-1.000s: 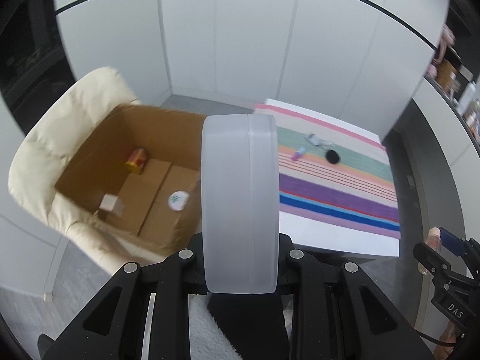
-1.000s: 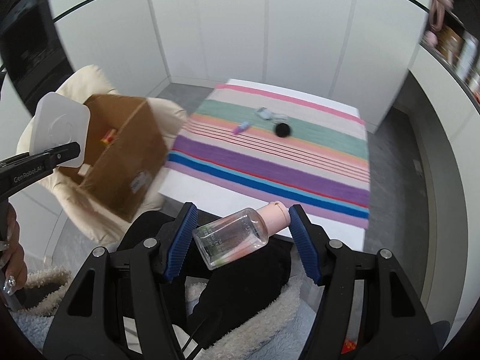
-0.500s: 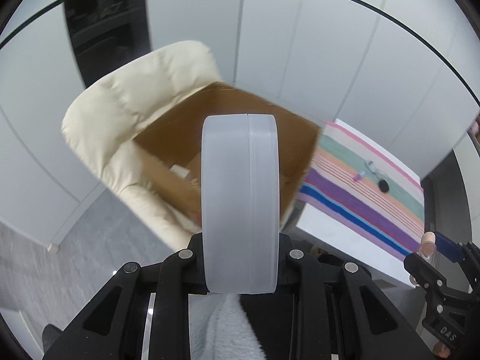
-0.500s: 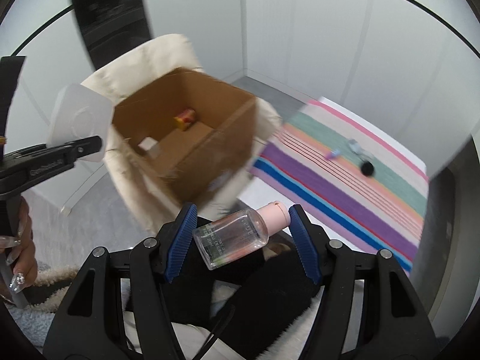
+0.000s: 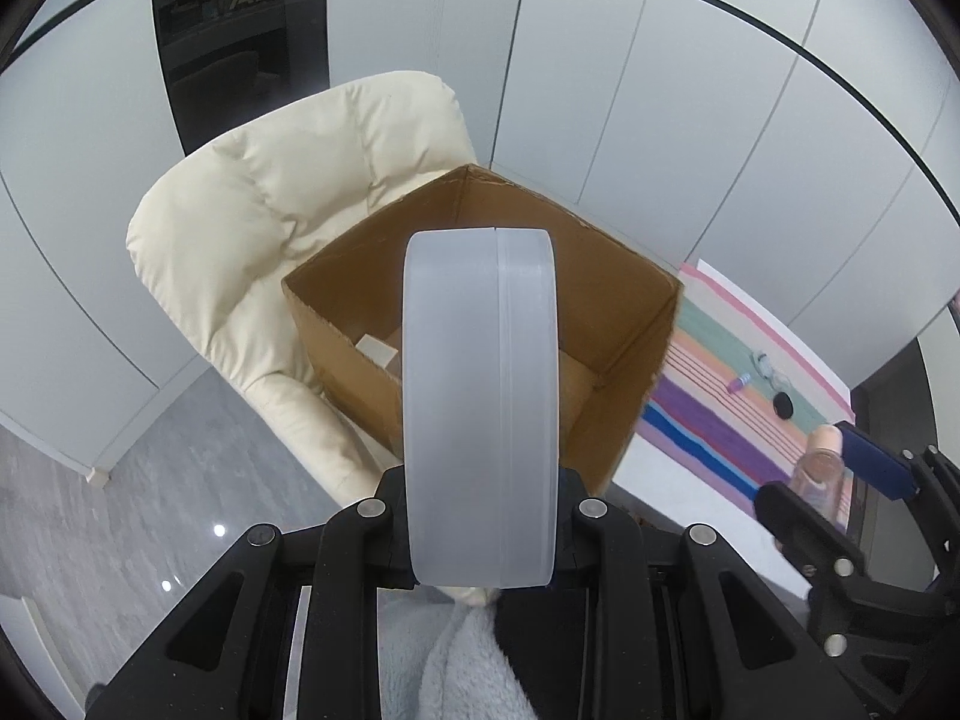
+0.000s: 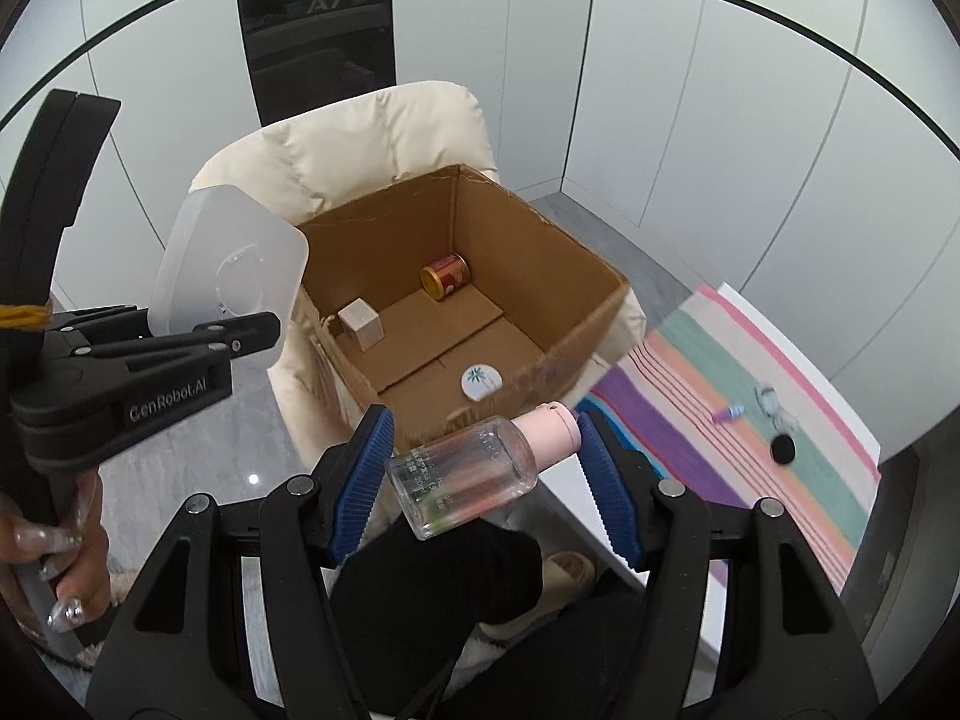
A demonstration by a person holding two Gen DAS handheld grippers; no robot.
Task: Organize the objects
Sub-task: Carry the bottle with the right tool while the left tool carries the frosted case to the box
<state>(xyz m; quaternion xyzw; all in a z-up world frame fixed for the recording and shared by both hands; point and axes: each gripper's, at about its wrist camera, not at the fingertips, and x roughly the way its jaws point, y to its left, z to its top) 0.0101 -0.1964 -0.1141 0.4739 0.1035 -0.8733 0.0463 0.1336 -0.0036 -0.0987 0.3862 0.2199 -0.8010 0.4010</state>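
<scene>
My left gripper (image 5: 480,516) is shut on a frosted white flat case (image 5: 480,408), held edge-on in front of an open cardboard box (image 5: 624,312) that rests on a cream armchair (image 5: 288,210). In the right wrist view the same case (image 6: 231,282) hangs left of the box (image 6: 540,264). My right gripper (image 6: 486,462) is shut on a clear bottle with a pink cap (image 6: 474,474), just before the box's near wall. Inside the box lie a red can (image 6: 445,276), a small white cube (image 6: 360,323) and a white round lid (image 6: 480,383).
A striped cloth (image 6: 750,456) covers a white table to the right, with a black round item (image 6: 782,450), a small purple item (image 6: 728,414) and a clear item (image 6: 768,399) on it. Grey floor (image 5: 150,480) lies left. A hand (image 6: 66,570) holds the left gripper's handle.
Both grippers have swung left from the striped table toward the box on the armchair, and rolled. The box now sits centred in both views. Both grips are unchanged.
</scene>
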